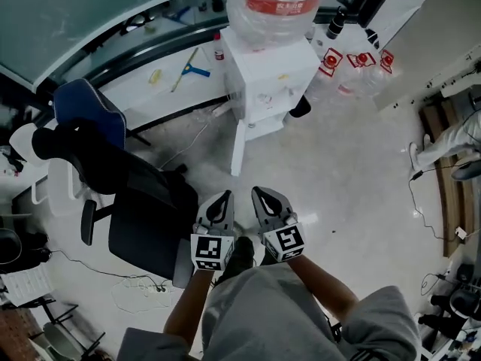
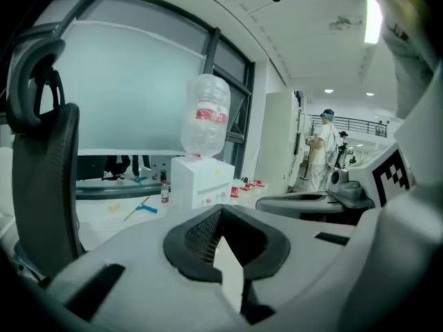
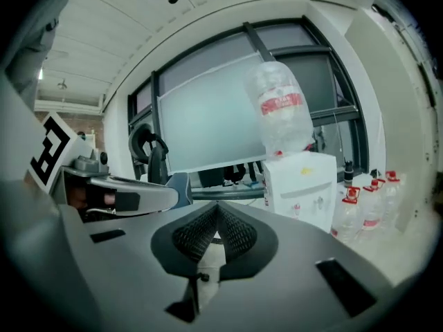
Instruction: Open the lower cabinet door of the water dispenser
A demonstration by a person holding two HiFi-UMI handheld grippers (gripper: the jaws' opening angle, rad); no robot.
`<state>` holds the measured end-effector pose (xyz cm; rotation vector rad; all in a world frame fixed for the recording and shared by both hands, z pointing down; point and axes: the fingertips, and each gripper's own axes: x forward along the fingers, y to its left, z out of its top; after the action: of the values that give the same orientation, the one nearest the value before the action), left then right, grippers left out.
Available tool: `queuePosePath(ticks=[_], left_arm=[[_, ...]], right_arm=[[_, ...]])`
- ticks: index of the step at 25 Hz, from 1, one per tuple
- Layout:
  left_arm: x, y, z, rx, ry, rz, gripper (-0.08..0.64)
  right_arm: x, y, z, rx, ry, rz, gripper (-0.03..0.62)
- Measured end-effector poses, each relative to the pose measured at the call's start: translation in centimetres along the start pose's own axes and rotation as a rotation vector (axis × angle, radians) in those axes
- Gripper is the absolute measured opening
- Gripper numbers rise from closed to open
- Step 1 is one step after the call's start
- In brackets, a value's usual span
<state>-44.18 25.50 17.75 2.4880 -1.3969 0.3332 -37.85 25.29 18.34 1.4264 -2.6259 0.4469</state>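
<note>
The white water dispenser [image 1: 270, 74] stands far ahead on the floor with a large clear bottle [image 1: 276, 6] on top. A narrow white panel, its lower door [image 1: 238, 145], sticks out from its lower left front toward me. Both grippers hang in the air well short of it, side by side in front of my body. The left gripper [image 1: 220, 201] and the right gripper [image 1: 264, 196] are shut with nothing in them. In the left gripper view the tips [image 2: 221, 208] meet below the dispenser [image 2: 201, 182]. The right gripper view shows closed tips [image 3: 217, 206] and the dispenser [image 3: 301, 185] to the right.
A black office chair [image 1: 143, 209] stands close on my left, with a blue chair [image 1: 90, 111] behind it. Several red-labelled water bottles [image 1: 353, 66] sit right of the dispenser. A squeegee [image 1: 188, 68] lies on the window ledge. A person in white [image 1: 451, 141] is at the far right.
</note>
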Motion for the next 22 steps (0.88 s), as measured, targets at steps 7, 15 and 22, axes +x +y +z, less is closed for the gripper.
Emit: queuePosePath(ticks=[7,15,22], left_arm=[[-2.6,-2.4,5.9,0.057,-0.121,-0.091,0.008],[-4.3,-3.7,9.5,0.106,-0.231,-0.144,0.008],[-5.5,-3.8,10.4,0.126,-0.266,-0.164,0.008]], right_arm=[[-3.1,3.2,7.4,-0.135,-0.114,0.025,0.009],[-5.3,4.3,11.3,-0.175,-0.209,0.034,0.009],[-5.6,5.5,11.9,-0.203,-0.229,0.052,0.009]])
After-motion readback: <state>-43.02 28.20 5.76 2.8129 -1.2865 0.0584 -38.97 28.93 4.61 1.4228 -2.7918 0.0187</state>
